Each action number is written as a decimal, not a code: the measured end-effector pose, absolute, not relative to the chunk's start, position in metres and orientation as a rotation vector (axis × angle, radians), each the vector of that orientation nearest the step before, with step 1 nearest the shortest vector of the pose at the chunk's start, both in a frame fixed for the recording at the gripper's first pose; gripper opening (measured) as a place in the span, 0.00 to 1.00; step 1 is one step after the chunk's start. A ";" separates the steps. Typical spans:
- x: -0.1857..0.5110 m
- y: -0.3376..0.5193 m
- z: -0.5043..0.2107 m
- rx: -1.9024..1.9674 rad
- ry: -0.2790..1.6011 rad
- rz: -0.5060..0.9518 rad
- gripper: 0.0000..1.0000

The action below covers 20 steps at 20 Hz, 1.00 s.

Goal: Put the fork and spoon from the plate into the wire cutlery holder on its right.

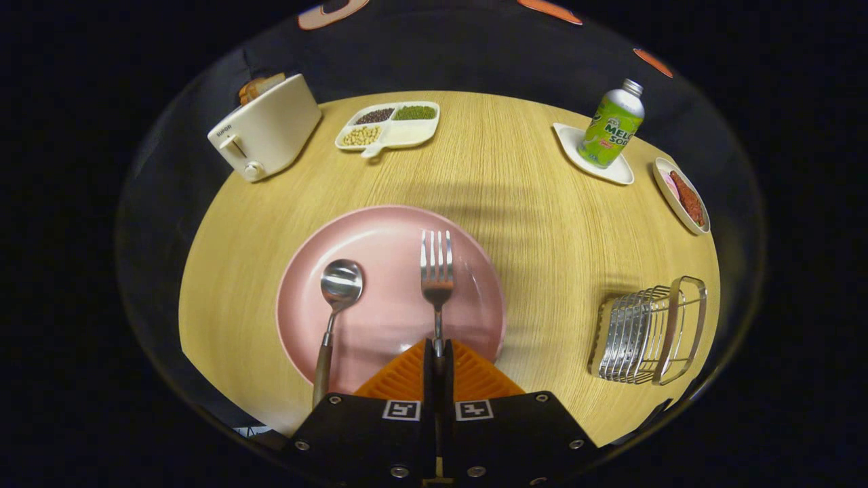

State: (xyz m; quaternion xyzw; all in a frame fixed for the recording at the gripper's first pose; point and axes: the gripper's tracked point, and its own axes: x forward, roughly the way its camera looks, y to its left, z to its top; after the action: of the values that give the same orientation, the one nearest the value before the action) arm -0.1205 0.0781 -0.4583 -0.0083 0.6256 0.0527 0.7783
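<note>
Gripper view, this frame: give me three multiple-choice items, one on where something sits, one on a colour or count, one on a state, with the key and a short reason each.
1. Where does the wire cutlery holder stand relative to the plate?
A. On the plate
B. On the table to the plate's right
C. Behind the toaster

2. What colour is the plate?
A. Pink
B. Green
C. Black

3. What is the claw doing?
A. Open above the spoon
B. Holding the bottle
C. Shut on the fork's handle

Key: 1 B, the holder sits apart from the plate on the wooden table, to its right. 2 A, the plate under the fork and spoon is pink. 3 C, both orange fingers press together around the fork's handle, while the spoon lies free to the left.
</note>
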 end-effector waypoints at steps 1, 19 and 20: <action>-0.114 0.075 -0.448 -0.010 1.321 0.105 0.04; -0.109 -0.054 -0.334 -0.004 1.156 -0.038 0.04; -0.115 -0.061 -0.336 -0.015 1.173 -0.045 0.04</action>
State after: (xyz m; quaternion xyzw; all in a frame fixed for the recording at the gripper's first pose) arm -0.1150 -0.0612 -0.3361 -0.0072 0.5534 -0.0214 0.8326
